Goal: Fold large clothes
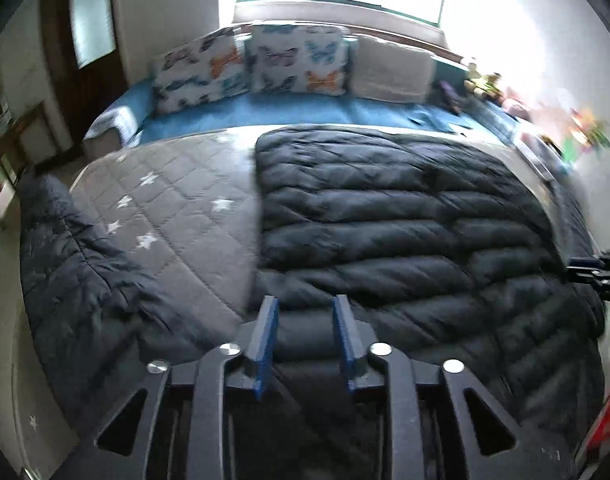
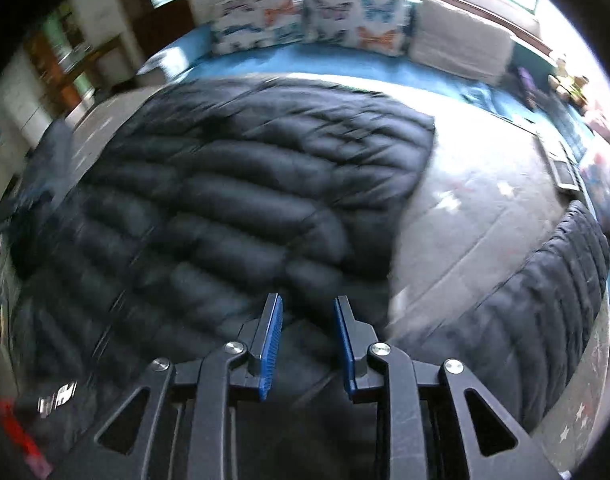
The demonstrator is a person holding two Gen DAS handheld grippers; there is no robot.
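A large black quilted puffer jacket point(image 1: 405, 220) lies spread on a grey star-print quilt point(image 1: 177, 200) on a bed. One sleeve point(image 1: 73, 264) stretches out to the left. In the right wrist view the jacket body point(image 2: 225, 208) fills the left and middle, and the other sleeve point(image 2: 545, 312) lies at the right. My left gripper point(image 1: 305, 304) is open and empty just above the jacket's near edge. My right gripper point(image 2: 308, 304) is open and empty over the near edge too. The right gripper's tip also shows at the right edge of the left wrist view point(image 1: 597, 268).
Two butterfly pillows point(image 1: 261, 66) and a white pillow point(image 1: 389, 72) stand at the head of the bed on a blue sheet point(image 1: 325, 110). Toys point(image 1: 485, 80) line the right wall. A dark door point(image 1: 85, 32) is at the far left.
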